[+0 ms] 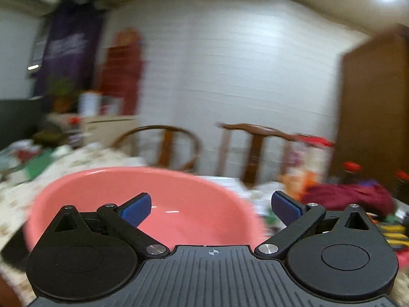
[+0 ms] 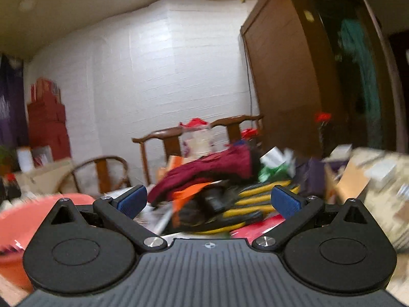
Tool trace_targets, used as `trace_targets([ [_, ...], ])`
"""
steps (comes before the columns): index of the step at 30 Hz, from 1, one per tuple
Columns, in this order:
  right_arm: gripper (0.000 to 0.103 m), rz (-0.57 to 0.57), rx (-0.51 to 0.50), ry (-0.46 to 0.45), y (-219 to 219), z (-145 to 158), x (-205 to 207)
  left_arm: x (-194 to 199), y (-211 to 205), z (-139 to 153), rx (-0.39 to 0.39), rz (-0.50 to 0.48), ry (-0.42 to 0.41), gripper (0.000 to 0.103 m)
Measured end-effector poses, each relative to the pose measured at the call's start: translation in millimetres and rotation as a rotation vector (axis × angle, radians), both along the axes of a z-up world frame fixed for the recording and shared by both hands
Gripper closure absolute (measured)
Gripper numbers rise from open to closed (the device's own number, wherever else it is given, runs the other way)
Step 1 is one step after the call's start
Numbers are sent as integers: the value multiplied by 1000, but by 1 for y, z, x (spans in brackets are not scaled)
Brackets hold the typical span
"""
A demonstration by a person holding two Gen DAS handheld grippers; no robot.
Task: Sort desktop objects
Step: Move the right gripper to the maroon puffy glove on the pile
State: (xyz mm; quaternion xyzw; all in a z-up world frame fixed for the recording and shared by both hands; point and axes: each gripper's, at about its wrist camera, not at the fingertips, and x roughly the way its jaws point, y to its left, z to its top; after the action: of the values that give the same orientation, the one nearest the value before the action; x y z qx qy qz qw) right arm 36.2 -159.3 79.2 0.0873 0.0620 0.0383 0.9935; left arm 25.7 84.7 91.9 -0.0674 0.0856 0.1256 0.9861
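Surface (image 1: pixel 15 199): patterned cloth cover, heavily cluttered. Room: white brick-pattern wall (image 1: pixel 230 76), two wooden chairs (image 1: pixel 255 148) at 12 o'clock, brown cabinet (image 2: pixel 281 76) at 2 o'clock.

Both views motion-blurred; small items are unidentifiable.

Left tool (image 1: pixel 211 206): jaws wide apart, holding nothing, above the pink basin (image 1: pixel 179 192), whose near rim the tool body hides.

Right tool (image 2: pixel 209 202): jaws wide apart, holding nothing, facing a pile with maroon cloth (image 2: pixel 212 168) and yellow-and-black striped item (image 2: pixel 255 199). Basin cut off at 9 o'clock here; cardboard boxes (image 2: pixel 370 179) at 3 o'clock appear only in this view.
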Motion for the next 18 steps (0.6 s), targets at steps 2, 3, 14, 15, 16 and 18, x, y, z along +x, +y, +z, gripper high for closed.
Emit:
trace_targets([
  [2,0,-4,-42,-4,-6,3,6,12,-15,3,6,-96,1,0],
  [3,0,-3,-51,-12,-7,6,8,21,-22,5,9,-144,4,0],
  [14,0,10,-292,1,-18,30,79,130,-83,-2,106,-302,100,0],
  [15,0,6,-295,9,-20,30,85,139,-89,-3,123,-309,115,0],
  [16,0,11,-293,19,-22,31,91,147,-91,-2,125,-316,127,0],
  [18,0,20,-278,49,-27,32,106,161,-95,-3,121,-315,142,0],
])
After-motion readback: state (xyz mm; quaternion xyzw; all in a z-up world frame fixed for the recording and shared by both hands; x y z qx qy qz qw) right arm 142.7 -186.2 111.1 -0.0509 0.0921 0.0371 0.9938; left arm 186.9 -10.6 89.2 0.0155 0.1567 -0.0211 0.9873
